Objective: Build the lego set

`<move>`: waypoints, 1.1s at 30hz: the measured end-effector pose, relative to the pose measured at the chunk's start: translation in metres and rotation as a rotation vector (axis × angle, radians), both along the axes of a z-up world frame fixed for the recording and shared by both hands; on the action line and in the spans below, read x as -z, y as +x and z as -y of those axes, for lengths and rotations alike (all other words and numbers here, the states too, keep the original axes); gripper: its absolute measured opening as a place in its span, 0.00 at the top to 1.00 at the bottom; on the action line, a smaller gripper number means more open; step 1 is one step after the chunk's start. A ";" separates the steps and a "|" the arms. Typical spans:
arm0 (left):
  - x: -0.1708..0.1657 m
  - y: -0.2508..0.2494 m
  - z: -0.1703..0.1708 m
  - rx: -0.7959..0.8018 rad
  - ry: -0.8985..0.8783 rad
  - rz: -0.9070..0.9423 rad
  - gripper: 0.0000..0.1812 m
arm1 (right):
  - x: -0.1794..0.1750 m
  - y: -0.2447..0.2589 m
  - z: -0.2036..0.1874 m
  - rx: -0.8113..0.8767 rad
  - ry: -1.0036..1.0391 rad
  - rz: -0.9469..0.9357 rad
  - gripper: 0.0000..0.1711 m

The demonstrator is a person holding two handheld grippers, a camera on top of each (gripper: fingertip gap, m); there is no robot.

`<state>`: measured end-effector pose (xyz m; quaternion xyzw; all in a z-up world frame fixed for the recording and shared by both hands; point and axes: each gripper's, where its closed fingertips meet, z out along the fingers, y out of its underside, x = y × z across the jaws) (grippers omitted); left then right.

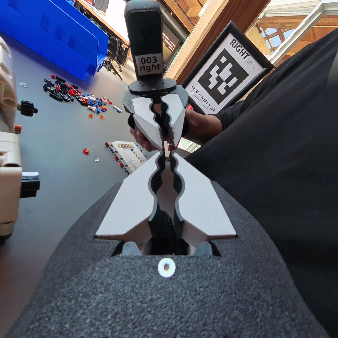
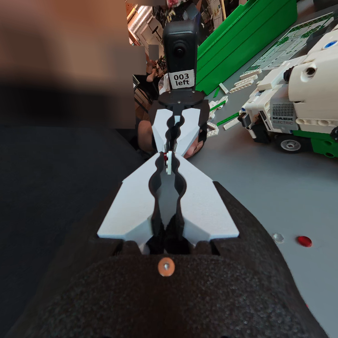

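A small white Lego plate (image 1: 166, 151) with a red stud piece (image 1: 170, 146) on one face is held in the air between both grippers, which meet tip to tip. My left gripper (image 1: 166, 155) is shut on the plate's near end. The right gripper (image 1: 167, 145) faces it from above and is shut on the other end. In the right wrist view the plate (image 2: 169, 164) lies edge-on between my right gripper's (image 2: 168, 158) pads, with the red piece (image 2: 165, 155) on its left face. The left gripper (image 2: 171, 148) closes on its far end.
On the grey table (image 1: 64, 182) lie a pile of small red, blue and black parts (image 1: 73, 93), a white panel assembly (image 1: 126, 157), a red stud (image 1: 85, 151), a clear stud (image 1: 96, 158) and a blue bin (image 1: 54, 36). The white-and-green truck (image 2: 292, 109), white beams (image 2: 243, 80) and a green bin (image 2: 247, 45) stand right. A person's black clothing (image 1: 274, 164) is close by. My left and right fingertips are right by each other.
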<state>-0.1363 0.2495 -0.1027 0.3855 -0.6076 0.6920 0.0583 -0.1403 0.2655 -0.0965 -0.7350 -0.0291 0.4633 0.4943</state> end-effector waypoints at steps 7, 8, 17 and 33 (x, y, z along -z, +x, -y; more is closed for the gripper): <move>-0.005 -0.001 0.000 -0.002 -0.013 0.029 0.98 | -0.006 0.000 0.000 -0.009 -0.035 -0.128 0.96; -0.005 -0.001 0.000 -0.002 -0.013 0.030 0.98 | -0.006 0.000 0.000 -0.008 -0.047 -0.148 0.96; 0.001 0.006 -0.006 0.007 -0.127 -0.108 0.99 | 0.001 0.009 -0.008 0.062 -0.223 -0.347 0.96; -0.001 0.006 -0.010 0.050 -0.301 -0.258 0.99 | 0.008 0.010 -0.015 0.094 -0.285 -0.271 0.89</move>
